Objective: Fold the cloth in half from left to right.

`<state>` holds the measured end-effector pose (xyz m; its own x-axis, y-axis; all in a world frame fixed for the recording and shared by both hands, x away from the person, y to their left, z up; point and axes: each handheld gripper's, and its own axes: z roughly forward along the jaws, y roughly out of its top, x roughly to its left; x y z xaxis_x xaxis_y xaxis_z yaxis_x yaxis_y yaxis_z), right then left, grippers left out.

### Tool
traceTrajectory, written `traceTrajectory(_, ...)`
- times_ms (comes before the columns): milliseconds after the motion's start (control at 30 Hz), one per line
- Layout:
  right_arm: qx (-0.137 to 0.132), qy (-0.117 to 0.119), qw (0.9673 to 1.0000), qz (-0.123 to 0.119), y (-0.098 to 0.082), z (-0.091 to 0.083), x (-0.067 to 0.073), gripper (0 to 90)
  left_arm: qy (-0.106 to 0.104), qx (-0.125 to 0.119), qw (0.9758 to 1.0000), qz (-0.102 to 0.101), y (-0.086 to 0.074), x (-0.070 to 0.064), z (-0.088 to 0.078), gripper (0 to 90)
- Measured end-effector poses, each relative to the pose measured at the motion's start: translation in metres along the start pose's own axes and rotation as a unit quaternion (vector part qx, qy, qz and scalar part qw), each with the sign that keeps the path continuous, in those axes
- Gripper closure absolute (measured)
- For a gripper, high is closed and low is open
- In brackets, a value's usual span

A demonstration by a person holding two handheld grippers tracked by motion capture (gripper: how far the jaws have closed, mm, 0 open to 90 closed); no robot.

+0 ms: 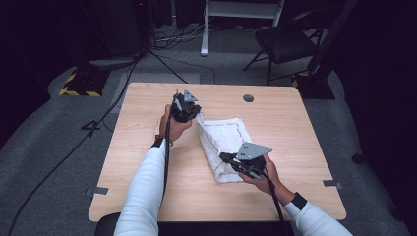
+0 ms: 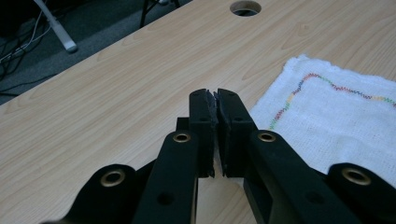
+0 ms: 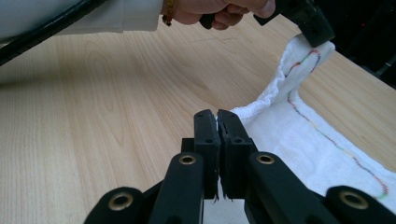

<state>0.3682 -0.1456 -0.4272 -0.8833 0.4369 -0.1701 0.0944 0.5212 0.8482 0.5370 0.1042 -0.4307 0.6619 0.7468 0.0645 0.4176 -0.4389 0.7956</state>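
1. High view: the white towel (image 1: 227, 135) lies on the wooden table (image 1: 147, 187), right of centre. Its long axis runs from the far side toward the person, leaning slightly right at the near end.
   - The left gripper (image 1: 194, 114) sits at the far end of the towel's left long edge, and the cloth rises off the table to meet its tip.
   - The right gripper (image 1: 224, 158) sits at the near end of that same edge, with its jaws pointing left across the cloth.
   - So the 2 grippers hold 1 edge, 1 at each end, and the rest of the towel lies to the right of both.

2. Left gripper view: the left gripper (image 2: 216, 100) has its jaws pressed together. Whether cloth sits between them cannot be told from here.
   - The towel (image 2: 327, 121), with its coloured stitch line, lies flat to the right of the jaws.
   - Bare table (image 2: 116, 102) lies to their left.

3. Right gripper view: the right gripper (image 3: 217, 119) is closed on the towel (image 3: 299, 135). A white sliver shows between the pads, and the bunched edge starts right at their tips.
   - From there the edge climbs to the left gripper (image 3: 317, 32), which pinches the raised corner.

4. Judgement: any fold would have to carry this shared edge rightward over the flat part. Both hands would need to travel together across the short axis so the edge stays taut and straight.
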Motion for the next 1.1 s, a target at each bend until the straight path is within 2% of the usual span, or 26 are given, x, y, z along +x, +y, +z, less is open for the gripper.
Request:
traceTrajectory(500,0.012,-0.024,0.9996,0.009,-0.017,-0.028,-0.011,87.5,-0.02,-0.001,0.9998,0.003,0.015,-0.022,0.025,85.2)
traceTrajectory(767,0.02,-0.035,0.9989,0.022,-0.028,-0.042,-0.019,87.6,-0.03,0.0,0.9993,0.023,0.027,-0.038,0.036,85.1)
traceTrajectory(1100,0.036,-0.045,0.9979,0.031,-0.043,-0.053,-0.022,87.6,-0.04,0.008,0.9985,0.035,0.038,-0.055,0.056,85.1)
